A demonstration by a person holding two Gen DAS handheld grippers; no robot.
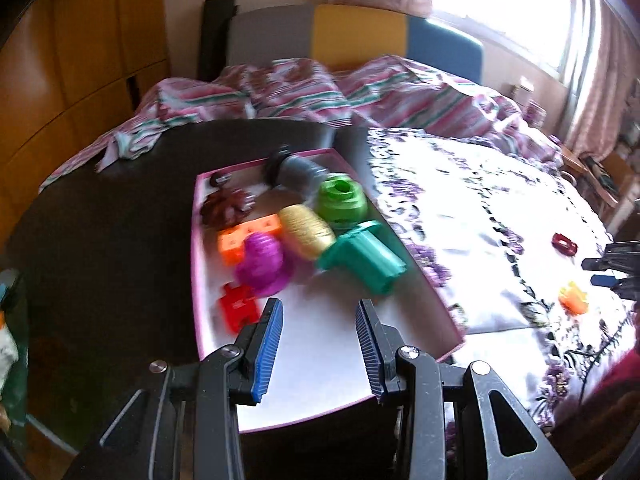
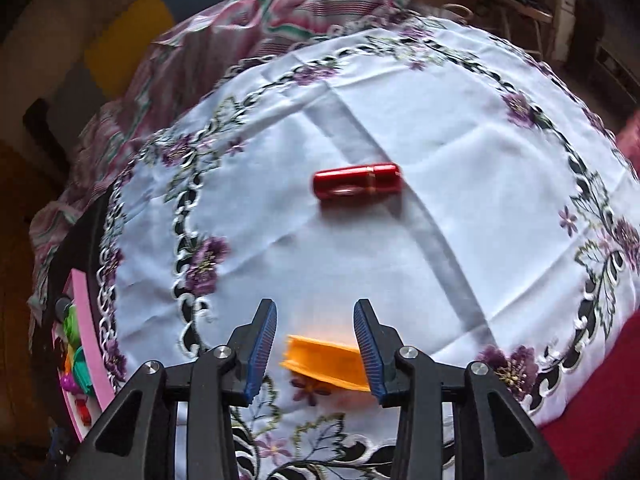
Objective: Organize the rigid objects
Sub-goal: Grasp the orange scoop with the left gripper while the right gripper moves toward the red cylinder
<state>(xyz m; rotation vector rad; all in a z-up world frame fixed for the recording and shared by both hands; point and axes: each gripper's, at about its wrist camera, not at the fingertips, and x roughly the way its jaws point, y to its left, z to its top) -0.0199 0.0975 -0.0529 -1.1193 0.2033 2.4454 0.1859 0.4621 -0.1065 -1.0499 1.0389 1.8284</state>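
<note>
Embroidered cloth (image 2: 400, 128) is spread loose and creased over the bed; any drag from a finger is likely to shift whatever lies on it.

Pink-rimmed box (image 1: 420, 280) is set on a dark board (image 1: 120, 200) at the cloth's left edge and is crowded at its far end: teal piece (image 1: 360, 260), gold spool (image 1: 306, 232), green spool (image 1: 342, 198), purple piece (image 1: 262, 264), orange block (image 1: 244, 236), red block (image 1: 236, 308). A hard drop there could knock the round ones about.

Left gripper (image 1: 319, 344) is held open and empty over the box's bare near end.

Red cylinder (image 2: 356, 182) is left out mid-cloth, lying on its side; a roll is probable if nudged.

Right gripper (image 2: 315, 346) is open, jaws straddling the orange piece (image 2: 324, 364), not clamped. The piece sits off toward the right finger (image 2: 368, 348), so a skewed pinch or a pinch of cloth is the main risk. Frames are motion-blurred; contact cannot be judged.
</note>
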